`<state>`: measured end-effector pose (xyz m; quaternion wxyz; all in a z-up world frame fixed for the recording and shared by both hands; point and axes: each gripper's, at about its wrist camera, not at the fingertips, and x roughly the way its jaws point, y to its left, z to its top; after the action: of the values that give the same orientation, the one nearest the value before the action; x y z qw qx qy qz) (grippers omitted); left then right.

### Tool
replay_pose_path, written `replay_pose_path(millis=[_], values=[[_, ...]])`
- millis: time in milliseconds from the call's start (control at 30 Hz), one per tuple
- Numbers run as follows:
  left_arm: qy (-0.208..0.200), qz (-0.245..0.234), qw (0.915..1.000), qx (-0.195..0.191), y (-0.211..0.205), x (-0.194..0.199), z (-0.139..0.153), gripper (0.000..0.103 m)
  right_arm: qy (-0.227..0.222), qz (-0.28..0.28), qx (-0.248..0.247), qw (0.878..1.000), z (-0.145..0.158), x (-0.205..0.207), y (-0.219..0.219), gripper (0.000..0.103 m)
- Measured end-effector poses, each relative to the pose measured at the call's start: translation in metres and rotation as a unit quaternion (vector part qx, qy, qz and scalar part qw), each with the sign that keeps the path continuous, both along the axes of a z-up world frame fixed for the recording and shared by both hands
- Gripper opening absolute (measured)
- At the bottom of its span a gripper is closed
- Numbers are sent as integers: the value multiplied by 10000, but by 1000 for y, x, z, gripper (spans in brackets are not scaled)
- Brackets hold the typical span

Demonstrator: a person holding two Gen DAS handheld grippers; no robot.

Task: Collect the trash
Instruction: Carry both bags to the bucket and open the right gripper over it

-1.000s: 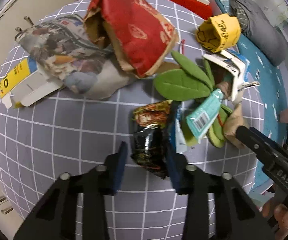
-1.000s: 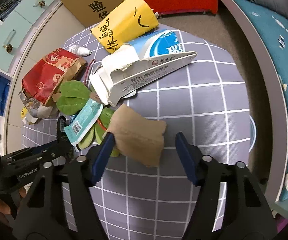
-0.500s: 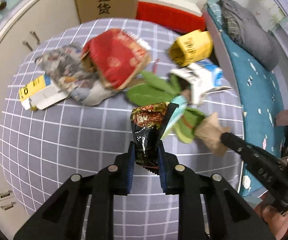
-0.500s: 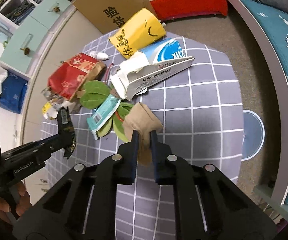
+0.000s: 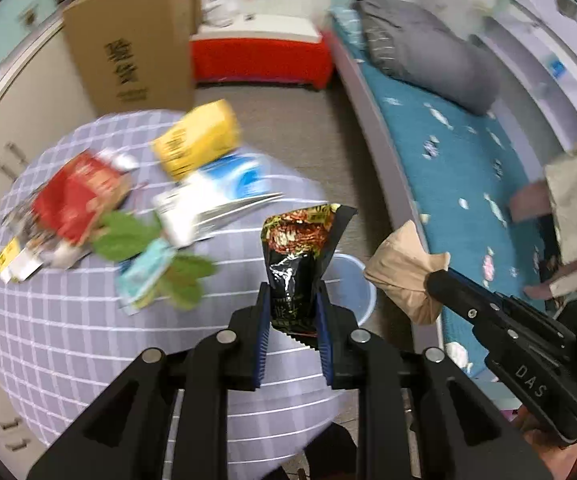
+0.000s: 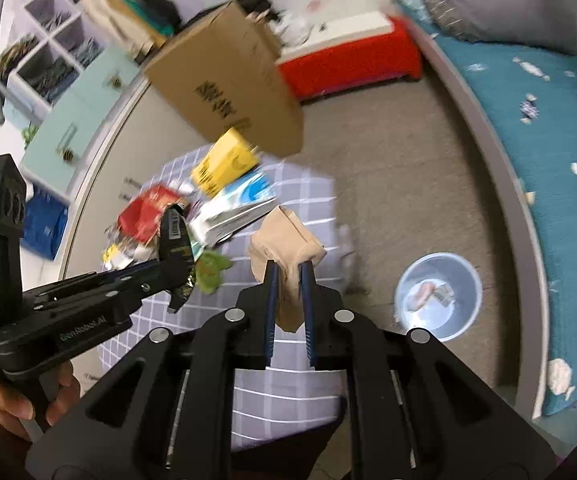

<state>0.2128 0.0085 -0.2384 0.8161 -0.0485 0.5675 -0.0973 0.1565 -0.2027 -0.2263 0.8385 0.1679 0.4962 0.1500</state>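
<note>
My left gripper (image 5: 293,304) is shut on a black snack wrapper (image 5: 300,256) and holds it in the air over the table's right edge. My right gripper (image 6: 288,280) is shut on a crumpled brown paper bag (image 6: 284,248), also lifted clear of the table. From the left wrist view the brown bag (image 5: 404,272) hangs to the right of the wrapper. A light blue bin (image 6: 438,296) stands on the floor to the right of the table, with a few scraps inside. More trash lies on the checked tablecloth (image 5: 68,320): a red bag (image 5: 76,196), a yellow carton (image 5: 196,140), a white and blue carton (image 5: 216,196).
A big cardboard box (image 5: 132,44) and a red box (image 5: 260,56) stand on the floor behind the table. A bed with a teal sheet (image 5: 456,168) and grey pillow (image 5: 428,48) runs along the right. Cabinets (image 6: 76,120) line the left wall. Green leaf shapes (image 5: 128,236) lie mid-table.
Both grippers closed on their items, the left on the black wrapper, the right on the brown bag. Both then rose and swung right, off the table, toward the floor beside the bed.
</note>
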Motion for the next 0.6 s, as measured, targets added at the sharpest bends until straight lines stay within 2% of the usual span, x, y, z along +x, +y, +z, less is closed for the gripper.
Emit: replay_pose_path(millis=[267, 500, 600], values=[[-240, -706, 9972, -98, -104, -1, 21, 21, -243, -573, -131, 9980, 22, -18, -88, 12], [-238, -1001, 9946, -99, -154, 4, 27, 21, -328, -759, -95, 9965, 29, -17, -131, 13], [-226, -1052, 9942, -69, -169, 7, 28, 21, -295, -681, 108, 9972, 27, -13, -140, 23]])
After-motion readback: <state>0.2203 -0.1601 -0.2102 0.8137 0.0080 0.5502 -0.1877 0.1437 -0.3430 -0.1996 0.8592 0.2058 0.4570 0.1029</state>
